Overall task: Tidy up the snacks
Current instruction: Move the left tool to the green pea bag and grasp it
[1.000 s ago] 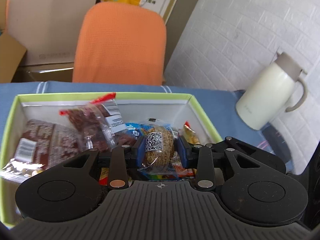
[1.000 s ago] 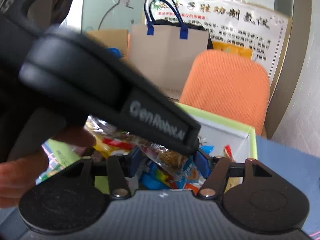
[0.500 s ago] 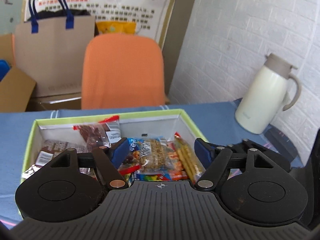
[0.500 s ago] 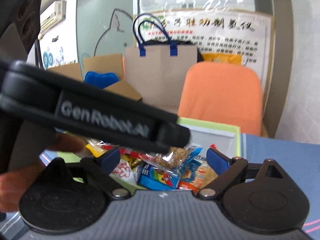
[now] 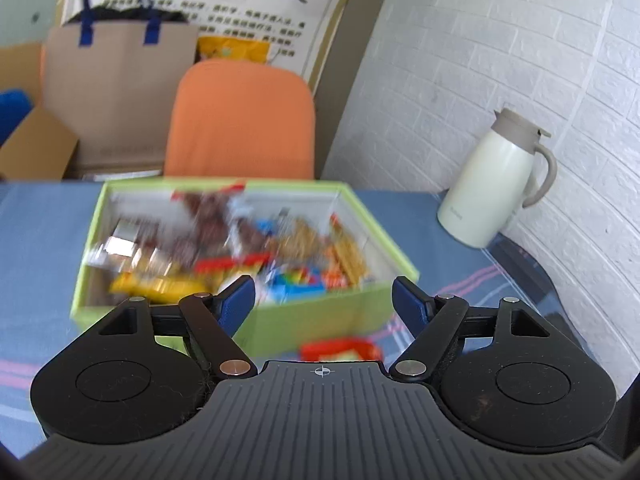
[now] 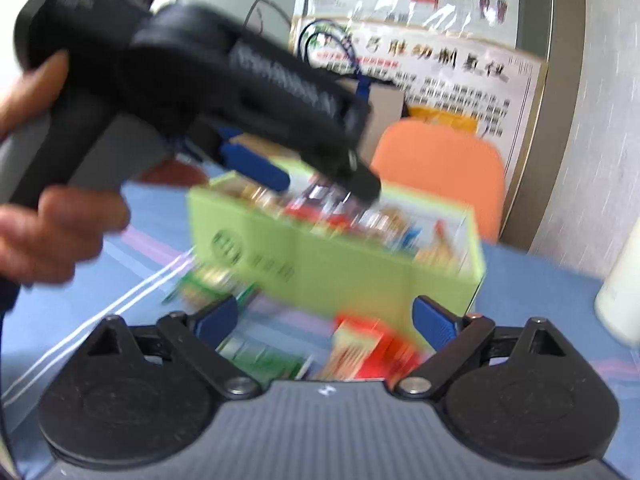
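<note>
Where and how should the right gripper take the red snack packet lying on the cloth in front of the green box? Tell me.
Judging from blurred frames: the red snack packet lies flat on the cloth, just before the green box. Bring the right gripper, open and empty, down from above and close across the packet's narrower width near its middle, clear of the box wall.

Contents of the green box (image 5: pixel 320 320) are motion-smeared in both views; individual snack packets cannot be told apart, and printing on its side wall is unreadable. A red packet (image 5: pixel 340 350) on the blue tablecloth (image 5: pixel 40 240) is partly hidden behind the left gripper's body. In the right wrist view, the red packet (image 6: pixel 372 344) and green packets (image 6: pixel 260 356) are blurred streaks. The white jug (image 6: pixel 620 292) is cut off at the right edge. The hand (image 6: pixel 48 216) is cropped at the left edge.
</note>
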Available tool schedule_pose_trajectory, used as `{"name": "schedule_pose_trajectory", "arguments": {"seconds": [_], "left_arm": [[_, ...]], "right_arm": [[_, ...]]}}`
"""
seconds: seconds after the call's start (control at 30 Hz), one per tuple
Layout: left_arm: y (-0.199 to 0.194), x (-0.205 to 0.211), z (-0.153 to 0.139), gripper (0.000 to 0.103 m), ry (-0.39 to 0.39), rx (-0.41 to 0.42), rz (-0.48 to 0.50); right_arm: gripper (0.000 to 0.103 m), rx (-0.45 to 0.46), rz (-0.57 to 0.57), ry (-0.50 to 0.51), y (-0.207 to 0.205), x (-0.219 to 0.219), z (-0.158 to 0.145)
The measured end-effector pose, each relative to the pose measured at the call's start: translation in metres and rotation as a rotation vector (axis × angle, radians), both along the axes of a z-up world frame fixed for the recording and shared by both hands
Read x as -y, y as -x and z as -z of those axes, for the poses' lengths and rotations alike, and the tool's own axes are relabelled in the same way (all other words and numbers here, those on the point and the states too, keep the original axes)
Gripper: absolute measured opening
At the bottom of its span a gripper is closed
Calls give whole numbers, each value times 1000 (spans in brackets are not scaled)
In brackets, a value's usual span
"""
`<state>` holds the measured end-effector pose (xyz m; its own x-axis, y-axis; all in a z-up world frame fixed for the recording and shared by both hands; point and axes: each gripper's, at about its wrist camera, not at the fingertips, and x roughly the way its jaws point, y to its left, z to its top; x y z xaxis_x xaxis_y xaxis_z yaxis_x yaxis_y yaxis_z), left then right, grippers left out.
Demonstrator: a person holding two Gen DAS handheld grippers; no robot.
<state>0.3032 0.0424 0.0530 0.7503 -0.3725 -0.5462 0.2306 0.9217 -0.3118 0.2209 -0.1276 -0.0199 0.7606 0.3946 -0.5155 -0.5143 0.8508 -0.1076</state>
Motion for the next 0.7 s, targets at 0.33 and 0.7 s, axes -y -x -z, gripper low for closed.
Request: {"name": "schedule_pose_trajectory", "arguments": {"seconds": [0.33,0.7], "left_arm": [[10,-38,73,46,110,-207,8],[1,-4,89,38,30,-255,230]], "right_arm": [[94,-173,-112,-48,22,-39,42],[93,-199,-99,15,-5,-51,47]]}}
